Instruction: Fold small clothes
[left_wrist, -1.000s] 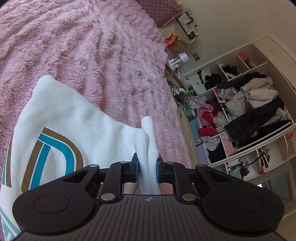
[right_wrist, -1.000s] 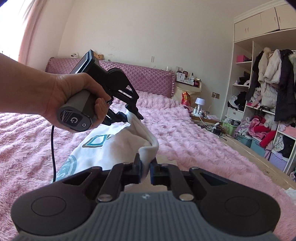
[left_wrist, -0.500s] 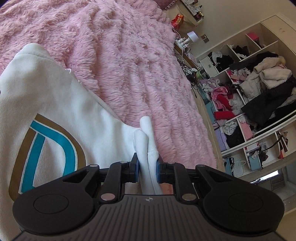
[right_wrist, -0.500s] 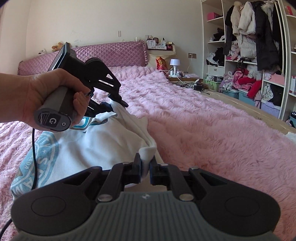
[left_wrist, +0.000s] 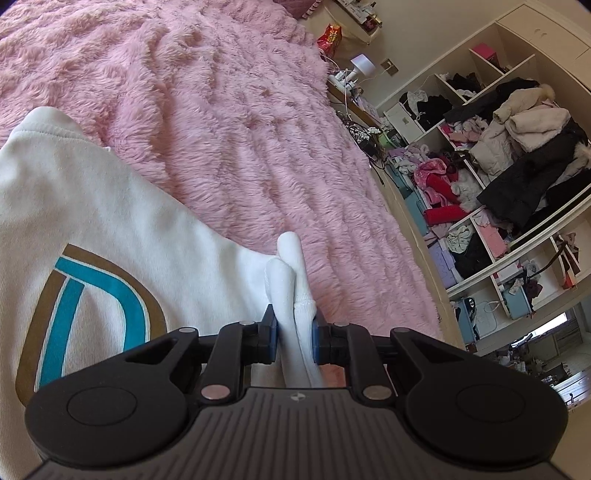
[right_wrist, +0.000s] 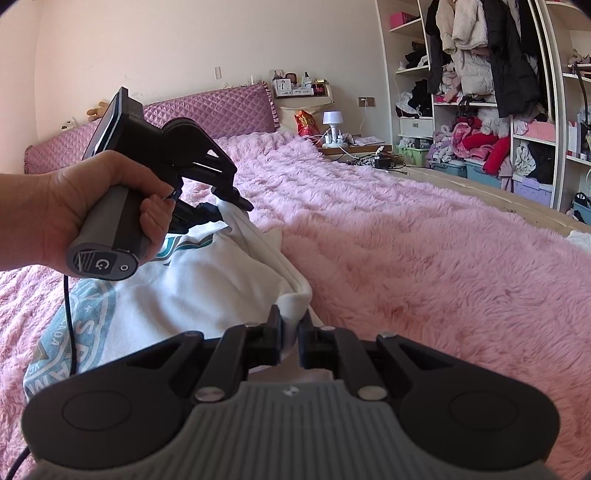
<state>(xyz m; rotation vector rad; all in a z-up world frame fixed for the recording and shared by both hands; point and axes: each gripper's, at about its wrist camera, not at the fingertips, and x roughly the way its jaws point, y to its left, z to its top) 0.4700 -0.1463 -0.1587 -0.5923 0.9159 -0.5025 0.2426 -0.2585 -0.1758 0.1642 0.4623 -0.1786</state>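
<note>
The white cotton sweatshirt with a teal and gold printed emblem (left_wrist: 85, 236) lies on the fluffy pink bed cover (left_wrist: 229, 122), its free body spread to the left of both tools, away from the bed's wardrobe-side edge. The left gripper (left_wrist: 294, 328) is clenched on a bunched double fold of its edge, and the right gripper (right_wrist: 291, 336) pinches a thin hem at the near end. That held edge runs straight between them along the bed's length, so the fold likely swings it sideways over the emblem.

Readable print on the shirt and gripper handle

The white sweatshirt (left_wrist: 122, 221) bears a large teal, gold-edged "D" (left_wrist: 99, 306); its round teal emblem (right_wrist: 70, 332) has only partly legible letters. The left gripper's handle end (right_wrist: 101, 264) shows a "G".
</note>
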